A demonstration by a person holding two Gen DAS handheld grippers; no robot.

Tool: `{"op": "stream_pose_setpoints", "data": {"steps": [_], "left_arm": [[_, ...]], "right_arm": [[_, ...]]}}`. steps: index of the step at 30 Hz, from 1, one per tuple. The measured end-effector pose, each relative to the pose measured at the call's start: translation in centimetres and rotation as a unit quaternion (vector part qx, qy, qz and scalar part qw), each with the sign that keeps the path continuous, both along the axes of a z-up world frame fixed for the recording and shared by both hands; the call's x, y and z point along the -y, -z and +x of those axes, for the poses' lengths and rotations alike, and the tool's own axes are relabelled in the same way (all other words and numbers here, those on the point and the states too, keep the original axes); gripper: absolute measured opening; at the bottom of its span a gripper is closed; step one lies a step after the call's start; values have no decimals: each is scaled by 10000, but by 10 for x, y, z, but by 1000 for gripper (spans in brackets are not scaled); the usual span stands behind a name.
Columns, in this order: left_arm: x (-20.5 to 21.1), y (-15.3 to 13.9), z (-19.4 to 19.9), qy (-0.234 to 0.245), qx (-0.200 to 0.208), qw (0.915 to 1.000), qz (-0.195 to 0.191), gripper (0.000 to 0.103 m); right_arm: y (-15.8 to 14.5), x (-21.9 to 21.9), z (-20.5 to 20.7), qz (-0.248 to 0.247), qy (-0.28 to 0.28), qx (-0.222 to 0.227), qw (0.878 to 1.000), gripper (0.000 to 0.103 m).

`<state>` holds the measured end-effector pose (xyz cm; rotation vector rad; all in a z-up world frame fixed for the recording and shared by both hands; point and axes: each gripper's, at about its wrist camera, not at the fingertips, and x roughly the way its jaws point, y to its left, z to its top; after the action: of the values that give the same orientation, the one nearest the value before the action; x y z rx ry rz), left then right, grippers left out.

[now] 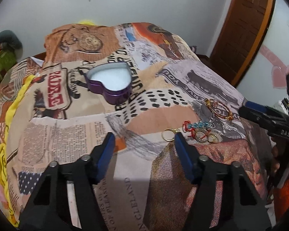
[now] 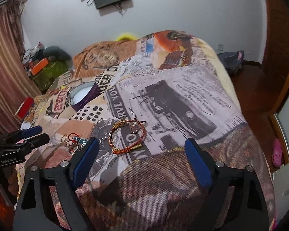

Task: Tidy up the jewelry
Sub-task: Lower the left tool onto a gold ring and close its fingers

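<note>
Item 1. Heart-shaped purple metal tin [image 1: 110, 83], lid off, white lining showing, nothing visible inside; stands on the newspaper-print patchwork bedspread [image 1: 67, 134], well apart from the jewellery.

Item 2. Red-and-gold braided cord bracelet [image 2: 128, 138], lying flat in a loose loop on the bedspread, a small silver hook earring [image 2: 107, 137] just beside it.

Item 3. Cluster of small pieces: a plain gold ring [image 1: 168, 134], a red-and-turquoise beaded strand [image 1: 197, 126], further rings tangled together (count uncertain).

Item 4. Left gripper [image 1: 144, 140], jaws spread wide, holding nothing, near the gold ring.

Item 5. Right gripper [image 2: 142, 146], jaws likewise spread and unladen, poised just short of the bracelet.

Status: judged the opening step, a first pick not yet made. The next move probably calls for lowering the right gripper over the bracelet cord and pinching a single strand without catching cloth, then carrying it across to the tin.
</note>
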<state>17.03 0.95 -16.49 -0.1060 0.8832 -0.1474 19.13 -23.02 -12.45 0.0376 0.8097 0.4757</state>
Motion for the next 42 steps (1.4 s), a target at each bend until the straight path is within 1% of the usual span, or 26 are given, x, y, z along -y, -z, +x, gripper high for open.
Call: {"op": "stream_pose_setpoints", "data": {"steps": [3,4,6,10,15,17,19,20,22,23,24,25,26,28,31,34,36,37,42], "left_arm": [[6,5,6,209,-99,9997,-29,44],[8,6,8,278,-123,9995,-21,41],[12,7,11,385,-110,9992,50,41],[17,12,20,518,-162,9984,133,41],[18,17,25,595,-231,9979,-83,41],[18,19,26,621,-245,9977,-136,41],[20,21,26,659,-236,9974,-139,41],[20,21,26,680,-231,9973,-136,41],[22,22,27,717,-229,9970,-156,38],[22,22,27,735,-232,9969,-174,37],[22,22,28,749,-233,9967,-184,36],[22,23,27,753,-229,9967,-189,33],[22,23,28,760,-229,9967,-194,31],[22,23,28,774,-221,9965,-210,25],[23,23,27,782,-200,9966,-184,23],[24,22,26,770,-177,9967,-162,23],[23,22,26,753,-168,9969,-150,19],[23,22,25,747,-164,9970,-156,19],[23,18,23,719,-154,9970,-248,19]], "right_arm": [[2,-7,7,-95,-212,-55,9997,78],[3,-11,8,-170,-293,-76,9994,75],[4,-16,11,-264,-427,-116,9987,73],[8,-24,20,-460,-641,-195,9967,73],[21,-30,30,-604,-721,-399,9948,73],[23,-30,31,-602,-746,-445,9944,71],[24,-29,31,-570,-788,-463,9942,62],[24,-30,32,-563,-814,-474,9940,59],[24,-31,32,-538,-848,-491,9937,49],[24,-31,32,-520,-869,-498,9936,47],[24,-31,31,-512,-877,-497,9936,41],[25,-31,32,-499,-896,-501,9935,35],[25,-31,32,-493,-910,-505,9933,32],[24,-32,31,-483,-922,-506,9933,22],[23,-32,30,-455,-918,-524,9934,13],[22,-32,27,-419,-880,-549,9937,13],[22,-31,25,-383,-874,-561,9939,13],[21,-30,24,-380,-875,-566,9938,13],[18,-31,14,-576,-862,-435,9937,11]]}}
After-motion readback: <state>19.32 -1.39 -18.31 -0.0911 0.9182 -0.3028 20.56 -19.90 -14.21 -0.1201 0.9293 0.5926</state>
